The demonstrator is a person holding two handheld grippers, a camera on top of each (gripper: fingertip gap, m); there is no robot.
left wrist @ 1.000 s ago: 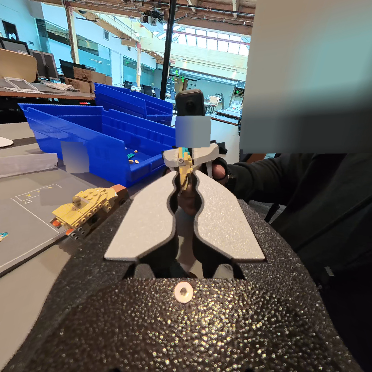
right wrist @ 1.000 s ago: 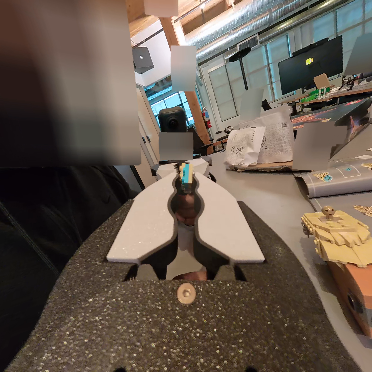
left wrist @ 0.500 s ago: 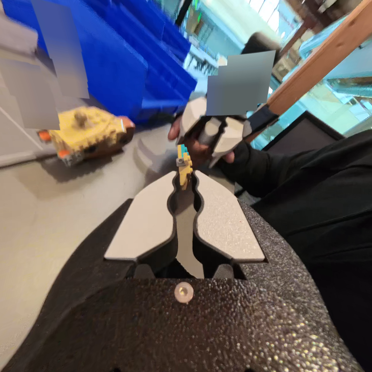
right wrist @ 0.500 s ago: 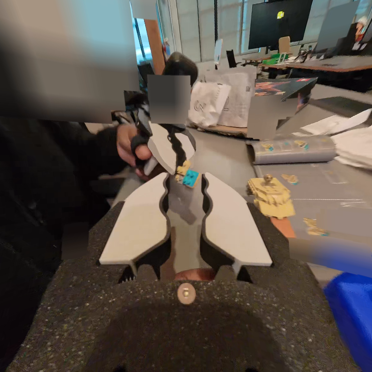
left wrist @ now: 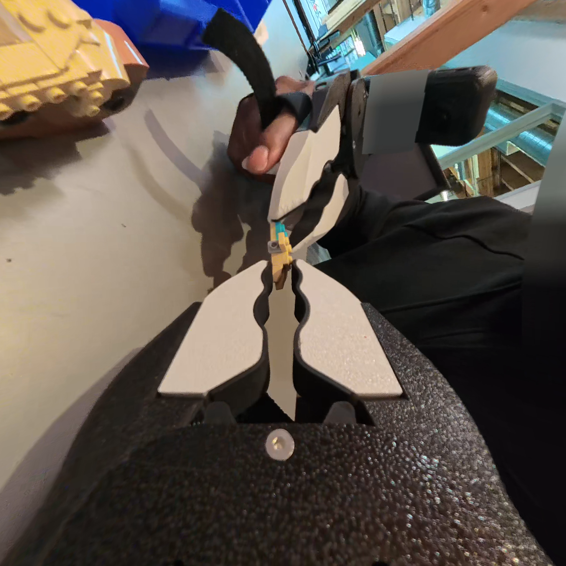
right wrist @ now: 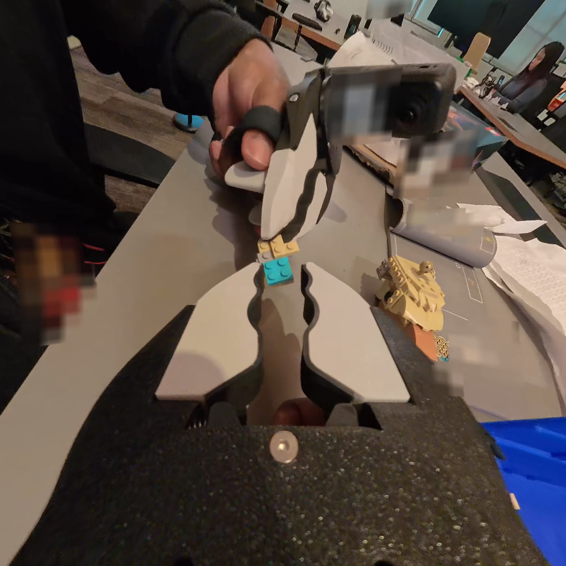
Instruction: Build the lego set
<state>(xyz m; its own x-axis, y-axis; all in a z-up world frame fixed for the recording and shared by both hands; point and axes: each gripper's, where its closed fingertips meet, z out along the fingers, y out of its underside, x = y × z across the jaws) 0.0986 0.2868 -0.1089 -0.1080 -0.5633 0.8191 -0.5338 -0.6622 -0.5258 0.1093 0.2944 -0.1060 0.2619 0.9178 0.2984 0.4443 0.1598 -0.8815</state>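
The left gripper pinches the small tan-and-teal lego piece above the grey table, beside the tan lego model; the right gripper gapes open, holding nothing.

A grey table fills the lower frame, while desks and a dark monitor occupy the upper right.

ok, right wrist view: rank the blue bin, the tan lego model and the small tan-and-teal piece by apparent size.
1. blue bin, largest as seen, though it is cut off by the frame and nearest the camera.
2. tan lego model.
3. small tan-and-teal piece, clearly smallest.
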